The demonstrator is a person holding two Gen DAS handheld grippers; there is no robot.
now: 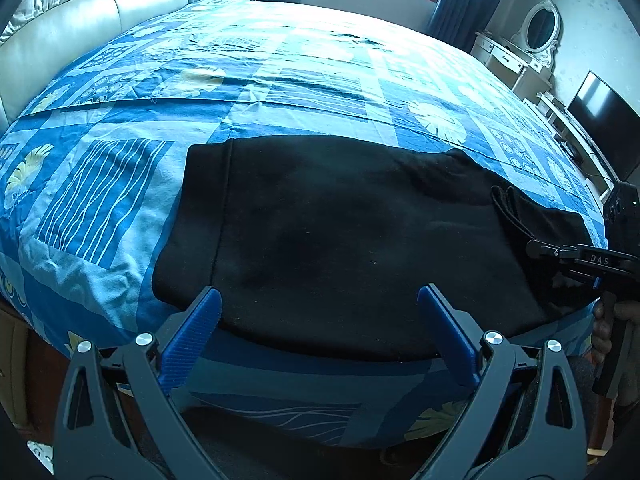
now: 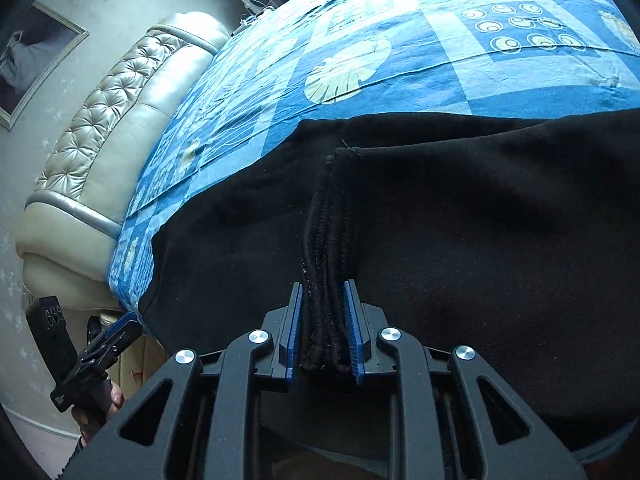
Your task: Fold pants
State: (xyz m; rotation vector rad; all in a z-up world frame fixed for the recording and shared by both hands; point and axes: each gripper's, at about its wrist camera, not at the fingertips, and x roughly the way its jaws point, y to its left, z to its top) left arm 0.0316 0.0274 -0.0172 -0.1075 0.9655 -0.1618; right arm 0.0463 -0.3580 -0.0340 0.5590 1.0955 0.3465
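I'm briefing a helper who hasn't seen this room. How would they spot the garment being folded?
Find the bed with the blue patterned sheet. At its near edge lie the pants, a flat black mass. They are the only plain dark thing on the sheet, and the right gripper pinches their thick bunched hem.

bedsheet (image 1: 304, 80): blue patchwork, leaf prints | headboard (image 1: 100, 12): tufted cream | vanity mirror (image 1: 541, 28): oval | TV (image 1: 604, 124) | framed picture (image 2: 36, 56)
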